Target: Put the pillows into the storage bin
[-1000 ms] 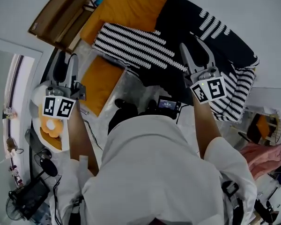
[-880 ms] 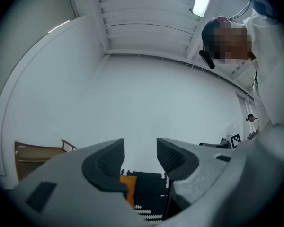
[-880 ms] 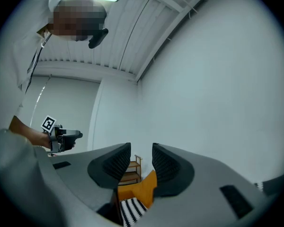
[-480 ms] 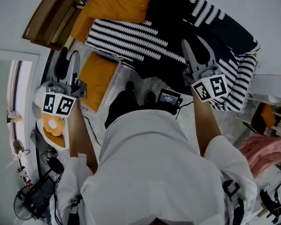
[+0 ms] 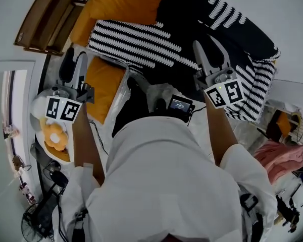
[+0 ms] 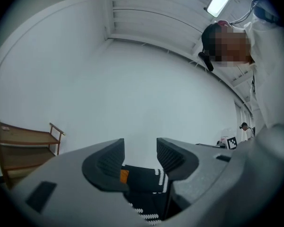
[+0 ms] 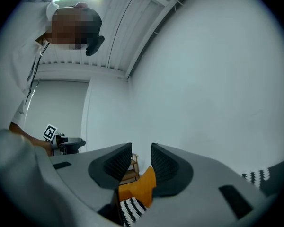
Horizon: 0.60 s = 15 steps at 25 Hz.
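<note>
Left gripper [image 5: 74, 62], narrowly parted and empty, is hovering beside the storage bin [image 5: 122, 96] holding an orange pillow [image 5: 105, 82]. Right gripper [image 5: 208, 44], jaws just closing on nothing, is hanging near the striped pillow's [image 5: 131, 42] right edge.

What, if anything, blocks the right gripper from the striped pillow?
Probably nothing, so yes: the right gripper, jaws just narrowed but apart and empty, hovers near the striped pillow, which lies uncovered.

white walls [image 6: 132, 79], wooden shelf [image 5: 43, 16]
</note>
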Motion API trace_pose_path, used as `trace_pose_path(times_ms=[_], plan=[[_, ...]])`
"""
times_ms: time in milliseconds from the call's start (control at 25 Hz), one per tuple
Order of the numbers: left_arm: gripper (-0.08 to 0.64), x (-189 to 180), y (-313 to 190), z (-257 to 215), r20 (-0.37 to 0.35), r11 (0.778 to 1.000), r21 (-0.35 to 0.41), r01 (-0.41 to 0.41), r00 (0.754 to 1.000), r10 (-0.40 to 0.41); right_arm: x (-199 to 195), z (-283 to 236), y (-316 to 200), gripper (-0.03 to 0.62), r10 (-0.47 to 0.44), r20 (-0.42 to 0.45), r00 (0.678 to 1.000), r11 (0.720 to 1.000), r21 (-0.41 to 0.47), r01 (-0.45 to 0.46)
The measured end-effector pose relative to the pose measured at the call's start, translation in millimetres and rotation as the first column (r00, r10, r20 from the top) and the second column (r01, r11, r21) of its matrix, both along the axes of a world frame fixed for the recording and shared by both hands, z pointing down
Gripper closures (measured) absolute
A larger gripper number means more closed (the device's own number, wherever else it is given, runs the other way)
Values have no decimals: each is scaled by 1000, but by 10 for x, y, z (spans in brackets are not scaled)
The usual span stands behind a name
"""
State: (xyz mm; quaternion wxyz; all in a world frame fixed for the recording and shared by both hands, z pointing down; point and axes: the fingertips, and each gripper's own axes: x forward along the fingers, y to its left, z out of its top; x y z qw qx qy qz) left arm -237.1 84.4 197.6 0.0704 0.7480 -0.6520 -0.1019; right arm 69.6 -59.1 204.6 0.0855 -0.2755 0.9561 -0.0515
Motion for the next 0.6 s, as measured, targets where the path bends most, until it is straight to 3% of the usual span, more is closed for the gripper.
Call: trace_pose_path(times_ms=[320,600], plan=[[351,-1013,-541,130,-12,999,-30,18,1000,-18,-1069,74,-689,442,-17,-91,996,1000,7,17],[351,-1711,-806,269,-8,997,-69,26,1000,-27,-1715,205,-1013,416,19,-98,995,999,-25,-21]])
